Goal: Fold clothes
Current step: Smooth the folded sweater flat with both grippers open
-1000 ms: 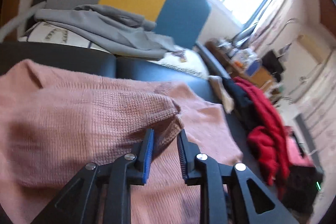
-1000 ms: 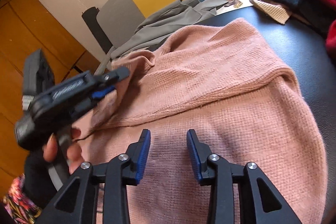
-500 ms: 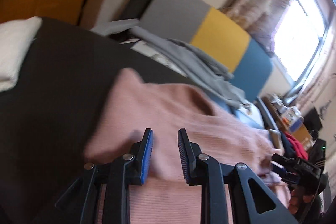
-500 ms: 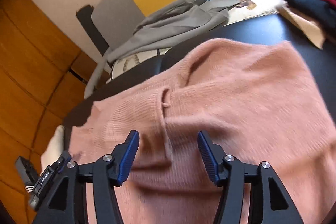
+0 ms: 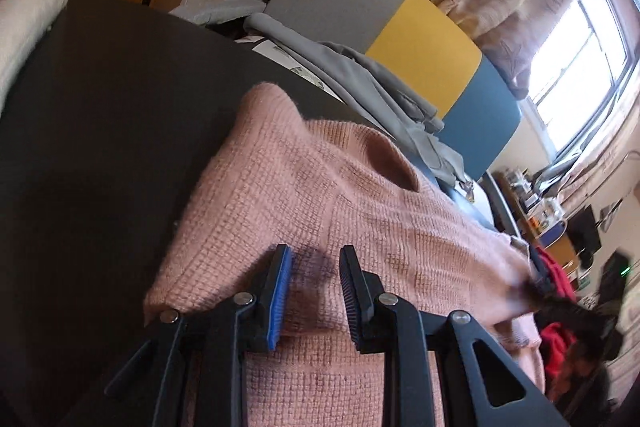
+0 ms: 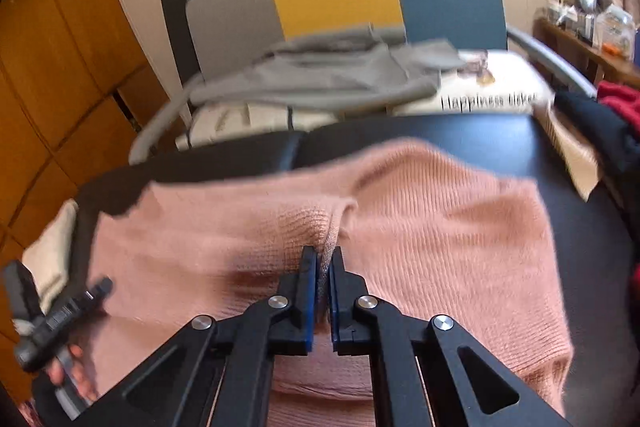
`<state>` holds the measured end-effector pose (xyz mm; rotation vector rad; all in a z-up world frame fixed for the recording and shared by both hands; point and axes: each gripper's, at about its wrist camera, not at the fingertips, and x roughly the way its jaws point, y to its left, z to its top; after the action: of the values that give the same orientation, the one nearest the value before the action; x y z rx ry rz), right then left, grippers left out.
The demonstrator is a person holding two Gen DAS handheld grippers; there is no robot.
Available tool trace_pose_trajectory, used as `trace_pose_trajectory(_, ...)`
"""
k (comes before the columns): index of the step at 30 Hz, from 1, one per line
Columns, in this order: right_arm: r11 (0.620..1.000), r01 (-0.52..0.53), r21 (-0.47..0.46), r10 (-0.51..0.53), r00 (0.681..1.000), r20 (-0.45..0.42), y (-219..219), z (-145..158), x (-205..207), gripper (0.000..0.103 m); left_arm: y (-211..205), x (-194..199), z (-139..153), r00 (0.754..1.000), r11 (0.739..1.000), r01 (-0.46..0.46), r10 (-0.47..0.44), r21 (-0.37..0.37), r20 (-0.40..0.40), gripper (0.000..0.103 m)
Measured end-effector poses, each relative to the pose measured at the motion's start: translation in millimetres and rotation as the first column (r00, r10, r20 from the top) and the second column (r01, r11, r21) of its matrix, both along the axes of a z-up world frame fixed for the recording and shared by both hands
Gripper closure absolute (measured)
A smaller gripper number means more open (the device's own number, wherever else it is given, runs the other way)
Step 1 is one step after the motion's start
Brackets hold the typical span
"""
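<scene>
Carefully: my right gripper (image 6: 323,259) pinches a ridge of the pink sweater (image 6: 440,219) between its fingers; my left gripper (image 5: 314,291), open above cloth, should probably bite an edge before lifting.

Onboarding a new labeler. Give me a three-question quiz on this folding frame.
1. True or false: the right gripper is shut on a pinch of the pink sweater.
2. The left gripper is: A) open over the sweater, B) shut on the grey garment, C) holding red clothes.
3. Fill in: the sweater lies on a ___ surface.

Key: 1 true; 2 A; 3 black.
</scene>
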<state>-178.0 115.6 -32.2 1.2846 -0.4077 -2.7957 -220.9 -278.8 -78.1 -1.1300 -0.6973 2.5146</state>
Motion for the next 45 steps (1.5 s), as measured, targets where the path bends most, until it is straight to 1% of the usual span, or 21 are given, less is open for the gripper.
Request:
trace_pose_trajectory(3, 1.000, 0.021, 0.012, -0.021, 0.999, 0.042, 4.3, -23.5, 0.6, 0.094, 0.3, 1.8, 3.0, 1.000, 1.000, -0.003, 0.003, -0.014, -0.004, 0.079)
trace_pose_trajectory(5, 0.992, 0.122, 0.018, -0.123, 0.992, 0.021, 15.6, -18.9, 10.3, 0.084, 4.8, 4.2, 10.8, 1.000, 0.999, 0.003, -0.005, -0.053, -0.026, 0.079)
trace_pose_trajectory(7, 0.978, 0.202, 0.044, -0.199, 0.979, -0.049, 20.8, -0.5, 21.3, 0.080, 15.4, 5.1, 23.4, 0.996, 0.995, 0.031, -0.039, -0.099, -0.079, 0.079)
trace_pose_trajectory(8, 0.976, 0.210, 0.058, -0.204, 0.975, -0.092, 19.4, 10.1, 25.0, 0.080, 22.1, 4.8, 30.1, 0.992, 0.991, 0.050, -0.064, -0.122, -0.113, 0.078)
trace_pose_trajectory(10, 0.984, 0.135, 0.115, -0.116, 0.981, -0.158, 1.3, 27.4, 22.5, 0.080, 38.0, 0.1, 39.6, 0.979, 0.973, 0.091, -0.127, -0.214, -0.160, 0.078)
trace_pose_trajectory(11, 0.985, 0.071, 0.160, -0.042, 0.983, -0.180, -13.9, 34.7, 18.1, 0.080, 43.5, -5.6, 38.6, 0.978, 0.962, 0.103, -0.144, -0.253, -0.151, 0.078)
trace_pose_trajectory(13, 0.973, -0.062, 0.223, 0.103, 0.979, -0.178, -47.6, 39.7, 2.0, 0.081, 52.7, -19.2, 32.8, 0.980, 0.940, 0.120, -0.163, -0.320, -0.110, 0.078)
trace_pose_trajectory(15, 0.959, -0.123, 0.257, 0.163, 0.977, -0.139, -67.5, 31.9, -13.7, 0.081, 51.9, -32.7, 16.6, 0.991, 0.912, 0.104, -0.128, -0.397, -0.036, 0.078)
trace_pose_trajectory(17, 0.935, -0.156, 0.320, 0.190, 0.979, -0.078, -80.2, 17.6, -30.2, 0.081, 38.1, -37.8, 3.6, 0.996, 0.927, 0.078, -0.087, -0.368, -0.007, 0.077)
trace_pose_trajectory(19, 0.923, -0.128, 0.363, 0.141, 0.990, -0.011, -67.4, 0.1, -42.5, 0.081, 26.8, -38.3, 1.4, 0.999, 0.942, 0.043, -0.051, -0.334, -0.015, 0.080)
trace_pose_trajectory(21, 0.949, -0.067, 0.309, 0.066, 0.998, 0.012, -39.2, -17.5, -48.7, 0.077, 22.5, -38.6, -1.9, 0.999, 0.949, 0.038, -0.045, -0.312, -0.014, 0.081)
trace_pose_trajectory(23, 0.979, -0.014, 0.204, 0.017, 1.000, -0.014, -13.6, -18.7, -47.8, 0.076, 23.0, -38.2, -3.4, 0.999, 0.948, 0.042, -0.050, -0.316, -0.017, 0.080)
trace_pose_trajectory(25, 0.992, 0.025, 0.122, -0.022, 0.999, -0.028, 7.2, -19.6, -47.1, 0.076, 20.4, -38.8, -5.0, 0.999, 0.951, 0.045, -0.052, -0.306, -0.014, 0.080)
trace_pose_trajectory(28, 0.982, 0.048, 0.182, -0.042, 0.999, -0.034, 4.5, -10.3, -37.0, 0.075, 12.2, -38.0, -3.6, 0.998, 0.965, 0.059, -0.063, -0.254, -0.007, 0.080)
trace_pose_trajectory(29, 0.979, 0.068, 0.193, -0.061, 0.997, -0.042, 3.0, -6.2, -29.8, 0.072, 8.3, -35.6, -0.8, 0.998, 0.969, 0.066, -0.069, -0.236, -0.003, 0.079)
trace_pose_trajectory(31, 0.983, 0.095, 0.160, -0.085, 0.994, -0.066, 6.8, 5.4, -3.0, 0.071, 1.9, -26.2, 5.7, 0.996, 0.975, 0.088, -0.090, -0.203, -0.001, 0.079)
trace_pose_trajectory(33, 0.992, 0.087, 0.088, -0.079, 0.993, -0.085, 11.2, 15.8, 32.4, 0.062, -0.7, -3.5, 13.5, 0.990, 0.974, 0.138, -0.143, -0.178, -0.016, 0.079)
trace_pose_trajectory(35, 0.996, 0.055, 0.066, -0.051, 0.996, -0.067, 4.9, 19.3, 61.0, 0.056, 5.1, 26.9, 17.3, 0.979, 0.963, 0.194, -0.203, -0.187, -0.031, 0.078)
trace_pose_trajectory(39, 1.000, -0.015, 0.018, 0.015, 1.000, -0.001, -12.9, 4.9, 105.5, 0.056, 24.8, 81.8, 16.7, 0.951, 0.932, 0.292, -0.306, -0.215, -0.033, 0.078)
trace_pose_trajectory(42, 0.999, -0.038, 0.020, 0.038, 0.999, 0.035, -25.0, -10.3, 124.0, 0.056, 41.4, 105.8, 0.5, 0.943, 0.895, 0.316, -0.332, -0.316, 0.003, 0.078)
trace_pose_trajectory(45, 0.997, -0.003, 0.077, -0.001, 0.998, 0.058, -19.7, -19.4, 137.4, 0.057, 36.7, 116.0, -3.4, 0.946, 0.875, 0.286, -0.322, -0.390, -0.028, 0.078)
